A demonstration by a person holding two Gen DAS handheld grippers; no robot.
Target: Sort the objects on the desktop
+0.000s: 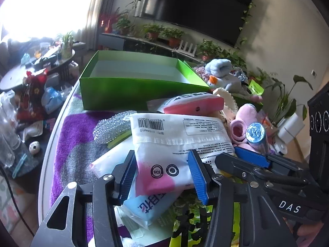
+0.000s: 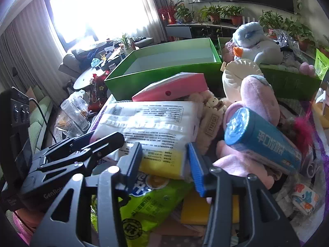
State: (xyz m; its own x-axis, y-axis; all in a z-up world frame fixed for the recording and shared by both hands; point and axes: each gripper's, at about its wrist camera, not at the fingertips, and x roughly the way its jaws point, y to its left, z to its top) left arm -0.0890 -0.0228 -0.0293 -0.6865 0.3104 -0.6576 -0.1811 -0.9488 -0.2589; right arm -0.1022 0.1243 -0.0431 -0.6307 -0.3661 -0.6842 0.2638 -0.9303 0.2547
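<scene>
Straddling white plastic packet with pink corner and barcode [image 1: 176, 144]: left gripper [image 1: 162, 173], blue pads spread, not clamped. Packet tops pile on purple-grey towel [image 1: 67, 135]. Right gripper [image 2: 164, 164] alongside, jaws apart over the packet's yellow end. Empty green cardboard box [image 1: 131, 88] just behind pile. Blue foil-capped tube [image 2: 263, 140] leans on pink plush [image 2: 259, 100].

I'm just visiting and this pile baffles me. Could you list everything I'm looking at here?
open box: one, green, behind the pile
packet: one, white with pink corner, atop the pile, between the left tongs' fingers
pink-ended pack: one, behind the packet
tube: one, blue, right of the packet
duck plush: one, pale blue, right of the box
towel: one, purple and grey, under everything
left tongs: open
right tongs: open
</scene>
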